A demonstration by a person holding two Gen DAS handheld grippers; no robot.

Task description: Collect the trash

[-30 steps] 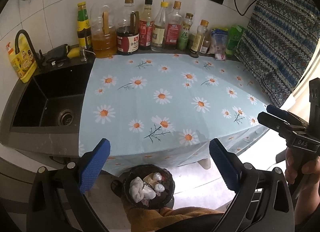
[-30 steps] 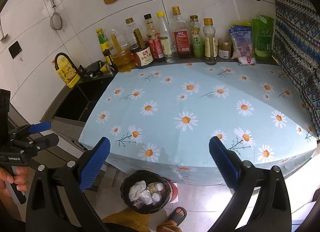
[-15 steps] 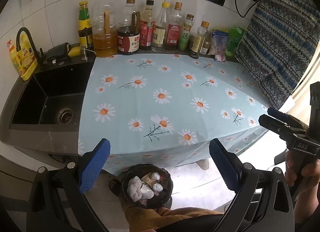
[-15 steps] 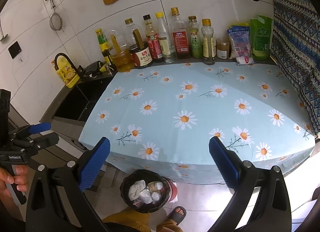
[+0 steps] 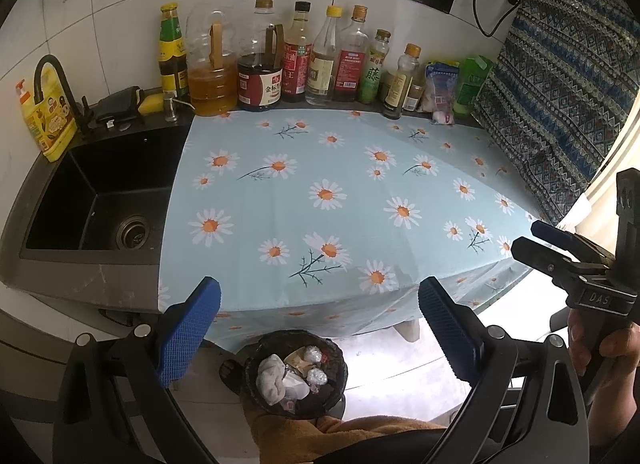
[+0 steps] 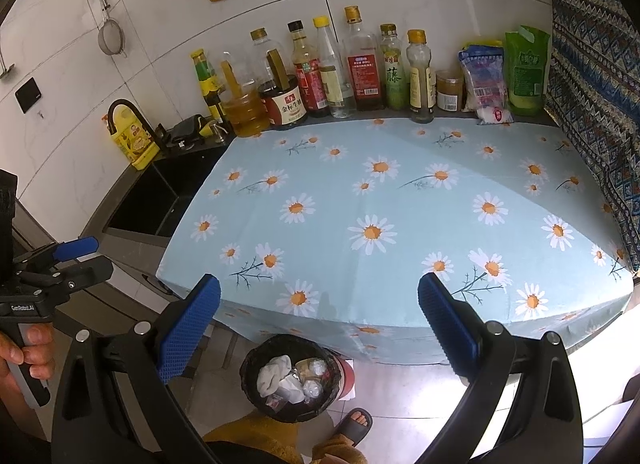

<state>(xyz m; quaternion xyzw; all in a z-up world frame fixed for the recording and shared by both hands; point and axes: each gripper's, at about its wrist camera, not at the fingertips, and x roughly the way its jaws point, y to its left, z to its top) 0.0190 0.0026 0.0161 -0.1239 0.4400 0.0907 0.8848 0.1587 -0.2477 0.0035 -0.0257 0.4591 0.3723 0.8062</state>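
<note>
Scanning from the left, the black sunken sink [image 5: 96, 200] sits bare beside the pale blue daisy-print tablecloth [image 5: 332, 200], no litter visible on it; the left gripper [image 5: 318, 332] hangs with its blue ridged pads spread wide, holding nothing; below, on the floor by the counter's front edge, the round black-lined waste bin [image 5: 295, 374] holds crumpled white tissue and wrappers [image 5: 290, 378], handy for drops; the right gripper [image 6: 318, 330] is equally wide and empty; collection looks essentially done.
</note>
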